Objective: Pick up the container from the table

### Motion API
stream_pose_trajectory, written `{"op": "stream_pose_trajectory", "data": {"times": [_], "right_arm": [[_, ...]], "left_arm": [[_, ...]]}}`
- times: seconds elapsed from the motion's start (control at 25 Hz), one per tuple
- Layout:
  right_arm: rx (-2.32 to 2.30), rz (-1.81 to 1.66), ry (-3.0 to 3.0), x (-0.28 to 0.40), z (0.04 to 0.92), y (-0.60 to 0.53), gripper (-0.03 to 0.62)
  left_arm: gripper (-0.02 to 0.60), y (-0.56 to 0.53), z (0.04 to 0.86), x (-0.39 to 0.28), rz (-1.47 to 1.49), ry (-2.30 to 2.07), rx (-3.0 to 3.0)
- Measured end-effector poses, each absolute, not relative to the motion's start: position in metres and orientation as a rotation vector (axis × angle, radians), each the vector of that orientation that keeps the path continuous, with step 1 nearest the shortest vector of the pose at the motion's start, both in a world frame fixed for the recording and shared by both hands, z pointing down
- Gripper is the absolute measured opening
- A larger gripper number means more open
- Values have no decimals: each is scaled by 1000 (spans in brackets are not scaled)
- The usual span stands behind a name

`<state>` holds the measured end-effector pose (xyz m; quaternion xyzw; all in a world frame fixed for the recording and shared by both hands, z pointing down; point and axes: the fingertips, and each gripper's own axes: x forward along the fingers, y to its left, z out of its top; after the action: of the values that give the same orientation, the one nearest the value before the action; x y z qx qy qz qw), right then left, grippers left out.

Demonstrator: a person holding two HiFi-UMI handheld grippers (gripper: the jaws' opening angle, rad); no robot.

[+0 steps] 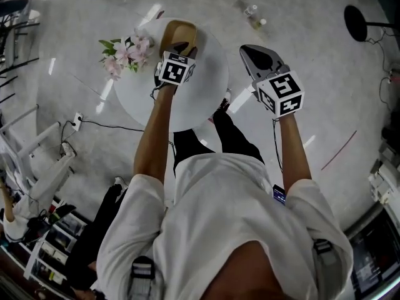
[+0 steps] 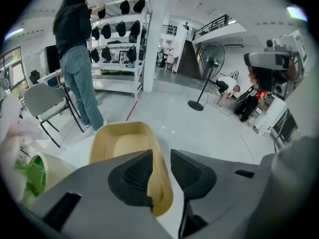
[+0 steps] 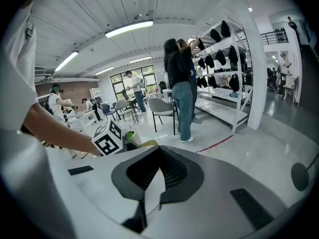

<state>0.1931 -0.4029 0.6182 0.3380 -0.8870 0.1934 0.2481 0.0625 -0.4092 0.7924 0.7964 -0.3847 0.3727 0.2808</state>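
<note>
A tan oval container point(image 1: 178, 33) sits at the far side of a round white table point(image 1: 200, 99). My left gripper point(image 1: 181, 47) is right over it, open. In the left gripper view the container point(image 2: 117, 148) has its right rim running between the jaws of the left gripper point(image 2: 161, 156): one jaw hangs over the inside, the other outside, and neither pad presses on it. My right gripper point(image 1: 259, 55) hovers off the table's right edge, over the floor, shut and empty; in its own view the right gripper point(image 3: 159, 151) has its tips together.
Pink flowers with green leaves point(image 1: 125, 54) lie on the table just left of the container. A bottle point(image 1: 253, 16) stands on the floor beyond. A person point(image 2: 75, 49) stands at shelves behind a grey chair point(image 2: 42, 101). A fan stand point(image 2: 199, 101) is further off.
</note>
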Motion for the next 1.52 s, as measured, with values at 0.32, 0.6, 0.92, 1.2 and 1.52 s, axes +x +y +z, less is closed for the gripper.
{"op": "stream_pose_trajectory", "data": {"times": [0.32,0.6,0.92,1.2,1.52], "right_arm": [[901,541,-2370,215,637,-395,14],[872,581,-2375,215,638,-381,14],[915,534,-2381,215,618,-368,14],[1025,438,-2397,205,568,-351,12],[1128,268,-2447,173,484,-344,12]], "left_arm": [[122,-411,833,69,1200,-956,2035],[74,-410,837,70,1274,-935,1994],[21,-404,820,59,1342,-961,2061],[20,-392,751,58,1238,-974,2215],[20,-390,605,34,871,-1140,2450]]}}
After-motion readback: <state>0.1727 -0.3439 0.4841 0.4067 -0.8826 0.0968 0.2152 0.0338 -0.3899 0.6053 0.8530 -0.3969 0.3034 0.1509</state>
